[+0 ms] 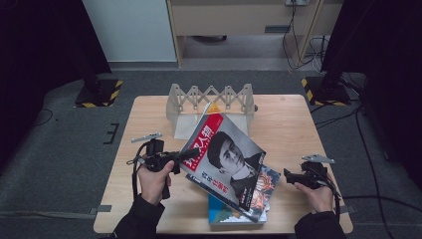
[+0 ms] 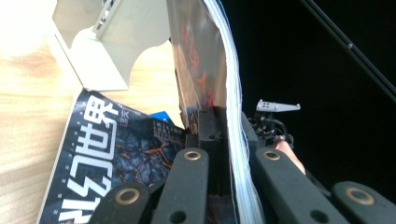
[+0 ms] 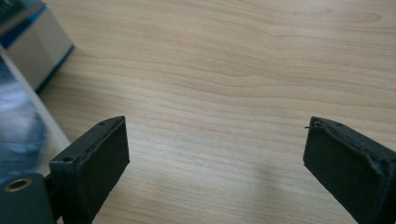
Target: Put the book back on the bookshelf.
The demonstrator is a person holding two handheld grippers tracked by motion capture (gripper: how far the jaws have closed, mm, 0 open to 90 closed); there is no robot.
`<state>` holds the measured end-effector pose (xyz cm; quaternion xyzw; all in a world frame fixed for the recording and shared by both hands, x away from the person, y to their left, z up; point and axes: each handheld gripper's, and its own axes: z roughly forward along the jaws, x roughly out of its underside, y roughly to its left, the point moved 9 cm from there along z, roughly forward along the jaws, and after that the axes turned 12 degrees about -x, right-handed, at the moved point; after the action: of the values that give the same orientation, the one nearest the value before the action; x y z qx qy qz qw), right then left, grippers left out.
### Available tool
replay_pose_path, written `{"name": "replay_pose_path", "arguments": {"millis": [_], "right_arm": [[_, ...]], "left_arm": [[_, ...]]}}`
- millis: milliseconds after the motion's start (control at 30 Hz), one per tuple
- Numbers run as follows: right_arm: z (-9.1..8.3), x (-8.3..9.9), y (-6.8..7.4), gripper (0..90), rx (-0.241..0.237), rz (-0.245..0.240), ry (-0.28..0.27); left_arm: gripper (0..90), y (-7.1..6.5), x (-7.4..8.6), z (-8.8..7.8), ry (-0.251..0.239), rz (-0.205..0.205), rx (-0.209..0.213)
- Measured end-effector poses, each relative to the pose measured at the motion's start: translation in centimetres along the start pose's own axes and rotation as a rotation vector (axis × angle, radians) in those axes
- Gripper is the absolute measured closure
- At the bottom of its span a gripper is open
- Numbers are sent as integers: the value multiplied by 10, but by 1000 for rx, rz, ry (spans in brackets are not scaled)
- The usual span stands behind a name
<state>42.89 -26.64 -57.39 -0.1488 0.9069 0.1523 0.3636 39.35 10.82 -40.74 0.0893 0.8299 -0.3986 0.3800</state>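
Dim overhead view — glare, blurred close-ups

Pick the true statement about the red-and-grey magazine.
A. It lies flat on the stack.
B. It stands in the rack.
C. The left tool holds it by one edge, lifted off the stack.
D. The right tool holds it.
C: the left tool is clamped on the magazine edge, tilting it above the stack.

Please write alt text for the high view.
The left gripper holds a magazine by its edge, tilted above a stack of books on a wooden table; the right gripper waits open beside them.
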Motion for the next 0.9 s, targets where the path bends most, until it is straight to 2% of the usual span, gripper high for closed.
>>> {"name": "replay_pose_path", "arguments": {"millis": [167,233,433,533,700,733,900], "right_arm": [[5,8,-5,74,-15,-4,48],[8,13,-8,73,-4,-9,75],[11,17,-9,72,0,-34,100],[12,20,-10,72,-1,-32,117],[14,21,-9,69,-18,-36,100],[16,21,-8,37,-29,-37,80],[17,22,-7,13,-35,-46,54]], "left_arm": [[860,-1,-7,-5,-25,5,-6],[860,0,-11,-8,-41,16,-9],[860,0,-19,-14,-70,4,-1],[860,0,-25,-19,-88,23,-20],[860,3,-35,-27,-124,6,-18],[860,3,-39,-29,-135,-1,-16],[860,2,-55,-40,-179,9,-26]]}}
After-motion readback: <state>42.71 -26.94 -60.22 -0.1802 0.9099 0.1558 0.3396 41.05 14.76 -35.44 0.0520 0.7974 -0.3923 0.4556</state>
